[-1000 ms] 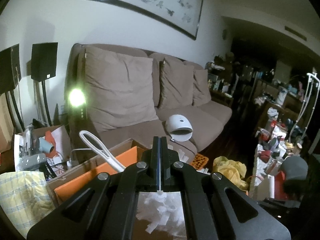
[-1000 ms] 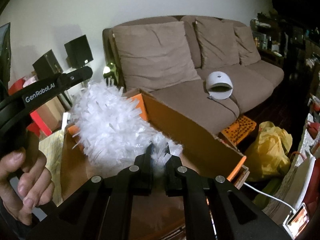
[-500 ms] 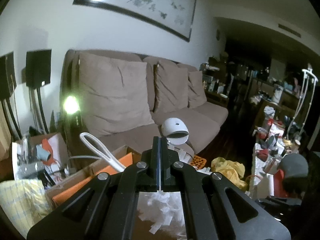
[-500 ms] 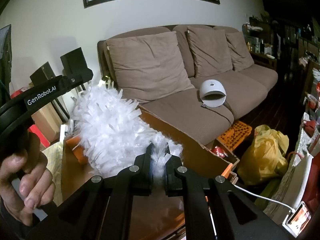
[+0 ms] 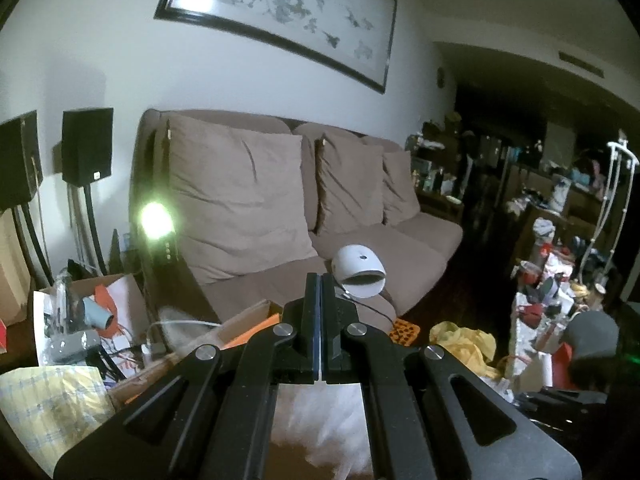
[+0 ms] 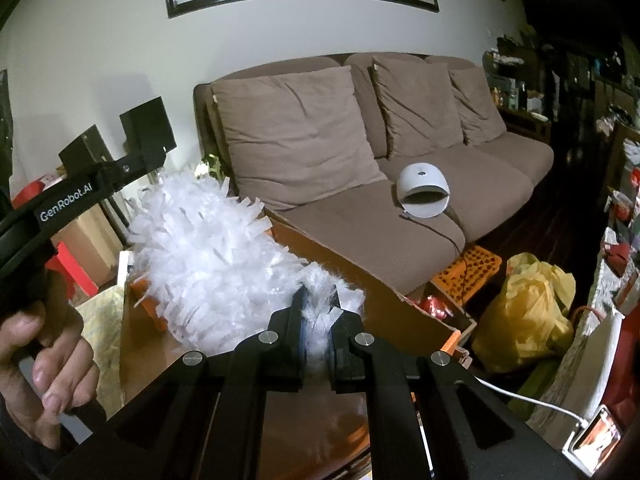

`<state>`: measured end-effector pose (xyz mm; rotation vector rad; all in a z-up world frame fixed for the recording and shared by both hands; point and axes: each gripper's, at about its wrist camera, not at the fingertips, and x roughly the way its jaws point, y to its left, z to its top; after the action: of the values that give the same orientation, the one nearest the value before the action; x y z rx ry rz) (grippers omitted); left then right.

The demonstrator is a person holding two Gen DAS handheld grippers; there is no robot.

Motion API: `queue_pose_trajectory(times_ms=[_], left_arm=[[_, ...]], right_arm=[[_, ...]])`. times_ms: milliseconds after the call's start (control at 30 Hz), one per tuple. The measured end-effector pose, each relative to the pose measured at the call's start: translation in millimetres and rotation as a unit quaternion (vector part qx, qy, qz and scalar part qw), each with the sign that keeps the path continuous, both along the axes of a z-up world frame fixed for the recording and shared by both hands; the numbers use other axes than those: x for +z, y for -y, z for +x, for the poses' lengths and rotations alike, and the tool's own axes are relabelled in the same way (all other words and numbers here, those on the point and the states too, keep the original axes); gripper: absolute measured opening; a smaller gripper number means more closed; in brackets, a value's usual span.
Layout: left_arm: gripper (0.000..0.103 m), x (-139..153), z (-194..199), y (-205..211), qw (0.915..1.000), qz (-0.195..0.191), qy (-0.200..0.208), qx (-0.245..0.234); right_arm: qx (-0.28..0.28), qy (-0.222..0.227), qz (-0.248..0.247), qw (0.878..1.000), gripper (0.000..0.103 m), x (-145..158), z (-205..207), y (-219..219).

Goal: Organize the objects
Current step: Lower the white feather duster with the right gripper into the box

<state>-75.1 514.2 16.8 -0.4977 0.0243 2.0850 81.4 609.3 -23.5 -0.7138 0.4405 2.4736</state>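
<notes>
A fluffy white duster [image 6: 208, 248] hangs over an open cardboard box with orange flaps [image 6: 360, 280]. My right gripper [image 6: 318, 304] is shut on the duster's near end, and white strands poke out between the pads. My left gripper [image 5: 321, 280] is shut, its jaws pressed flat together with nothing visible between them. In the right wrist view the left gripper [image 6: 148, 156] shows at the left, held by a hand [image 6: 44, 364], with its tip above the duster's far end. In the left wrist view the duster [image 5: 324, 432] lies blurred below the left jaws.
A brown sofa [image 6: 360, 216] stands behind the box, with a white dome-shaped lamp [image 6: 423, 190] and its cord on the seat. A yellow bag [image 6: 528, 312] and an orange crate [image 6: 468, 268] are on the floor to the right. Speakers and clutter fill the left side.
The white loop handle seen left of the left jaws has left the left wrist view. The duster stays in the right grip and sits slightly higher against the box.
</notes>
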Motion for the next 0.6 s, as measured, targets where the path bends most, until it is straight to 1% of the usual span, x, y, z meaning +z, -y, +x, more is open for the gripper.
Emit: queue_pose_trajectory(times_ms=[100,167,233,333,467,600], left_arm=[[0.000,4,-2,5,1.0000,0.007,-0.002,0.002],[0.000,3,-1,4,1.0000,0.002,-0.003,0.002],[0.000,-1,-2,0,1.0000,-0.004,0.008,-0.003],[0.000,-10,-3,-8,0.9993,-0.024,0.026,-0.015],[0.000,-18,-2,-19,0.9978,-0.054,0.029,-0.027],[0.000,-23,-2,-24,0.9964,-0.070,0.037,-0.031]], right_arm=[[-0.003,-0.001,0.001,1.000,0.007,2,1,0],[-0.007,-0.003,-0.001,1.000,0.006,3,3,-1],[-0.005,-0.005,-0.002,1.000,0.004,5,4,-1],[-0.001,0.002,-0.002,1.000,0.004,3,2,1],[0.008,0.011,-0.003,1.000,0.004,0,-4,3],[0.012,0.019,-0.008,1.000,0.004,-6,-8,2]])
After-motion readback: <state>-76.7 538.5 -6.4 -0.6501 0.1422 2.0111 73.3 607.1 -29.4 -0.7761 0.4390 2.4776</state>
